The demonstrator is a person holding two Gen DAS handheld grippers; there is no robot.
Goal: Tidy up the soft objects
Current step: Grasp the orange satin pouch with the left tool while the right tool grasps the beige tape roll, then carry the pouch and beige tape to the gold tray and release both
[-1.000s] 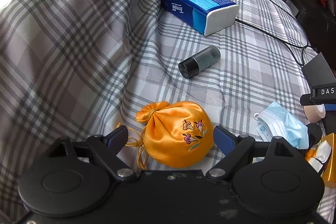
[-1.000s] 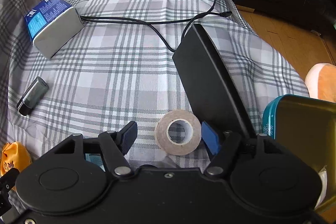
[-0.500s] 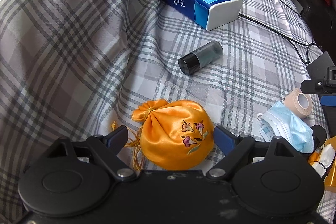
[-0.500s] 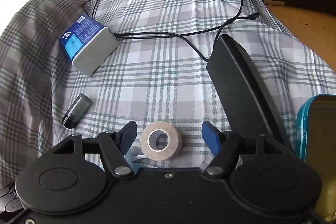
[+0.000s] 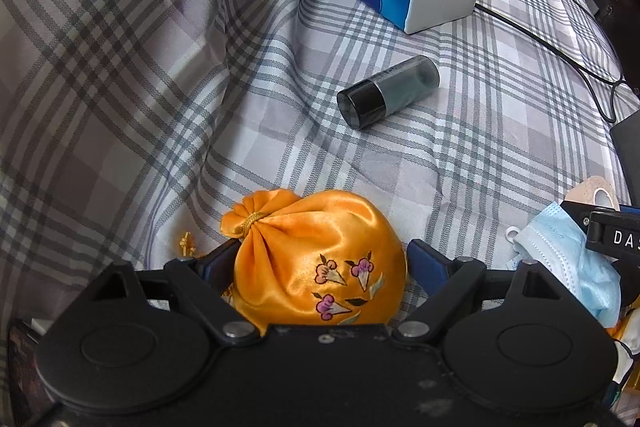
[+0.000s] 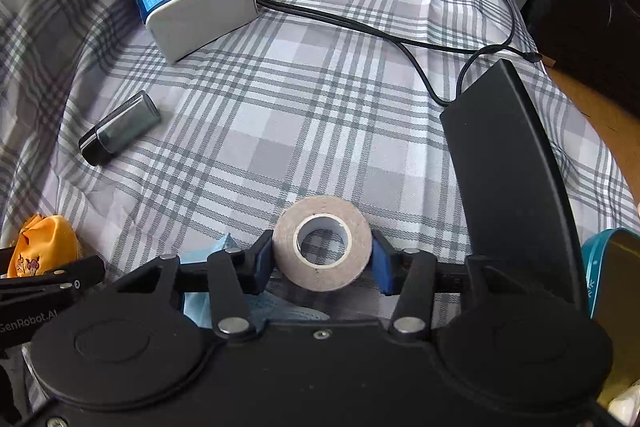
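The orange pouch (image 5: pixel 320 263) is flanked by the spread left hand-held gripper (image 5: pixel 320 263); the tape roll (image 6: pixel 322 243) is pinched by the closing right hand-held gripper (image 6: pixel 322 259).

My orange satin pouch (image 5: pixel 316 263), tied shut, sits on the plaid cover; my beige tape roll (image 6: pixel 322 242) is beside the blue mask (image 5: pixel 568 259).

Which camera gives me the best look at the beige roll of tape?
The right wrist view: the beige roll of tape sits whole and centred, hole visible. The left wrist view shows only a cropped sliver at its right edge.
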